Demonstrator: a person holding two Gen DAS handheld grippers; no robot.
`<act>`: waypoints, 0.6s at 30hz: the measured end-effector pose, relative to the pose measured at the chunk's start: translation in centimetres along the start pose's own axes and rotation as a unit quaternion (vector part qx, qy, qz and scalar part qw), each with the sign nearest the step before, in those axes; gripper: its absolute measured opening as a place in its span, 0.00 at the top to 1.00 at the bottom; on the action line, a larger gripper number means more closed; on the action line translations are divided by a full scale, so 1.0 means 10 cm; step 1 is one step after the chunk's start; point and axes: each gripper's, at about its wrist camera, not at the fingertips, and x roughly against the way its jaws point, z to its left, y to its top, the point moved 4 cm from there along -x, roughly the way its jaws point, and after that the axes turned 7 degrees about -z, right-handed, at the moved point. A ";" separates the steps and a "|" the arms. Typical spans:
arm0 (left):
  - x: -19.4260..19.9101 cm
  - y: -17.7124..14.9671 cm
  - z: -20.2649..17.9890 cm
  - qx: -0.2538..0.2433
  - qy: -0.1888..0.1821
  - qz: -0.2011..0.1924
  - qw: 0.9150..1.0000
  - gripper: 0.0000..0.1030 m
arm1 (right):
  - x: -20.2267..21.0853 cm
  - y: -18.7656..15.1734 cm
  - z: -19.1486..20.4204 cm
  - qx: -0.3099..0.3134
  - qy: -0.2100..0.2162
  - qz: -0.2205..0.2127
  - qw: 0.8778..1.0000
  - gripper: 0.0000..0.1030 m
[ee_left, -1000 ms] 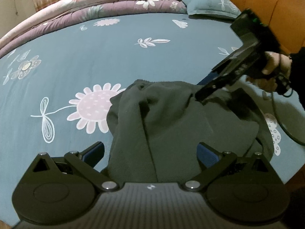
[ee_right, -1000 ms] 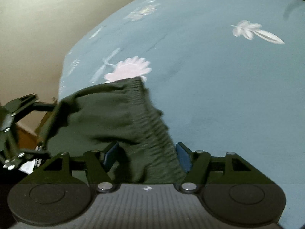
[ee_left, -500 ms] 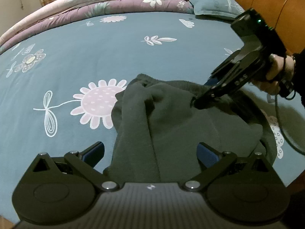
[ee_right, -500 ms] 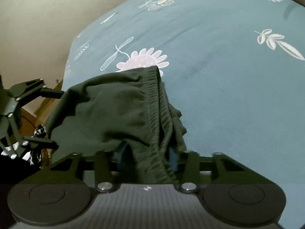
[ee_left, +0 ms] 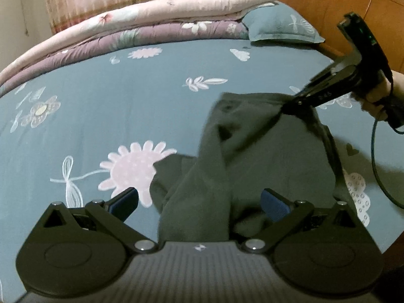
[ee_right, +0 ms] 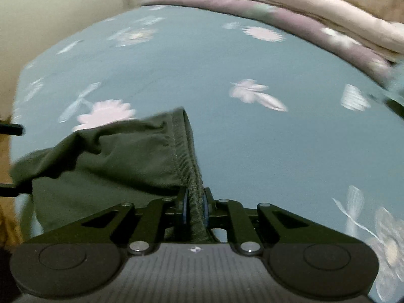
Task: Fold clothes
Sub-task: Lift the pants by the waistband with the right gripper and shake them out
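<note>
A dark green garment (ee_left: 255, 151) with an elastic waistband lies bunched on the blue flowered bed sheet (ee_left: 113, 96). My left gripper (ee_left: 199, 199) is open, its jaws wide apart on either side of the garment's near edge. My right gripper (ee_right: 195, 202) is shut on the gathered waistband (ee_right: 188, 149) and lifts that end off the bed. It also shows in the left wrist view (ee_left: 290, 104), pinching the garment's far edge. The garment (ee_right: 106, 156) hangs down to the left of it.
Folded pink and purple quilts (ee_left: 141, 25) and a blue pillow (ee_left: 280, 25) lie at the far side of the bed. A wooden headboard (ee_left: 328, 2) stands at the right. A cream wall (ee_right: 50, 7) borders the bed.
My right gripper closed on the waistband and lifted it up and away over the bed. The garment stretched out between the grippers. My left gripper stayed open.
</note>
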 end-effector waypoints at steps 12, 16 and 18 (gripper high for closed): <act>-0.11 0.02 -0.16 -0.004 -0.037 -0.004 0.999 0.01 | 0.24 -0.56 -1.45 -0.197 -0.238 0.052 0.950 0.86; -0.13 -0.03 -0.14 0.000 -0.034 0.007 0.999 0.01 | 0.09 -0.84 -1.57 -0.224 -0.236 0.088 0.941 0.76; -0.14 -0.03 -0.13 0.000 -0.031 0.010 0.999 0.01 | 0.09 -0.85 -1.54 -0.220 -0.242 0.084 0.941 0.72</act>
